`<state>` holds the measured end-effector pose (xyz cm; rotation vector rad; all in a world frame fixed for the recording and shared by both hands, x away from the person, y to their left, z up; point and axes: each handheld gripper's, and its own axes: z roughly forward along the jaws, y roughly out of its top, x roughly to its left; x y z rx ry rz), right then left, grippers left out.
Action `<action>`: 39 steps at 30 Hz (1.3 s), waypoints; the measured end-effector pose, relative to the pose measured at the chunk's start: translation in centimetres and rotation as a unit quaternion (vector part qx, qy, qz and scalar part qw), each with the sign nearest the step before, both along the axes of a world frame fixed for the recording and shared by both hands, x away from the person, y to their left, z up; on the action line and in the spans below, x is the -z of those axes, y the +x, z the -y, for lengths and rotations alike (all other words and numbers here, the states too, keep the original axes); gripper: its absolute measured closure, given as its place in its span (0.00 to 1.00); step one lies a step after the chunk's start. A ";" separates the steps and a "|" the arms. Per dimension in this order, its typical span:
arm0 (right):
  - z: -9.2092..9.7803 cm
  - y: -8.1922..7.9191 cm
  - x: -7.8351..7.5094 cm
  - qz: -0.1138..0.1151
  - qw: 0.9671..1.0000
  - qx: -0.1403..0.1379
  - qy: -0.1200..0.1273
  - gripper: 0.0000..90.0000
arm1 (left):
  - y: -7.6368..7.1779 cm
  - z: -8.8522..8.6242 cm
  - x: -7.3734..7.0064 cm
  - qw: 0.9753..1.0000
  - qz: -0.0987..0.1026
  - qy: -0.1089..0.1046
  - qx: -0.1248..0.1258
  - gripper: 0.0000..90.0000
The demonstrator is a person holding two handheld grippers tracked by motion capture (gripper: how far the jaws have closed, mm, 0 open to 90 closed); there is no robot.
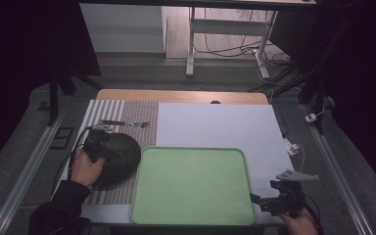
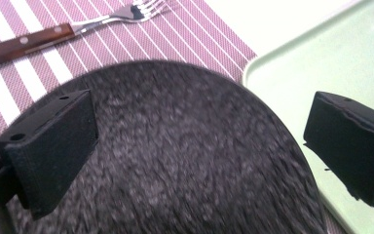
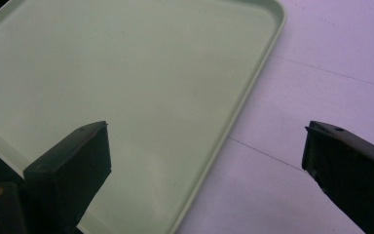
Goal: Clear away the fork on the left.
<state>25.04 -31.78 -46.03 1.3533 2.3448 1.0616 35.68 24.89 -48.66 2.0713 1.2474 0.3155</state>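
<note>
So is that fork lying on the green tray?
No, the fork lies on the striped placemat, beyond the dark bowl, off the tray.

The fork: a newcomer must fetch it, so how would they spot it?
Find the striped placemat left of the green tray. At its far edge, beyond the dark round plate under the left tongs, lies the fork. It alone has a brown wooden handle and silver tines.
</note>
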 end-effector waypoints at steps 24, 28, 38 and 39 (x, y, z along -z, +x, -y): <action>0.1 0.0 0.0 -0.001 1.000 -0.001 0.001 0.04 | 6.9 0.2 1.9 0.999 -0.024 0.027 -0.008 0.00; 0.1 0.0 0.0 -0.001 1.000 -0.001 0.001 0.04 | 7.8 0.0 2.2 0.999 -0.028 0.029 -0.009 0.01; 0.1 0.0 0.0 -0.002 1.000 0.000 0.003 0.04 | 9.6 -1.7 1.6 0.998 -0.029 0.053 -0.016 0.33; 0.1 0.0 0.0 -0.002 1.000 0.000 0.003 0.04 | 9.8 -1.9 1.5 0.998 -0.031 0.054 -0.019 0.39</action>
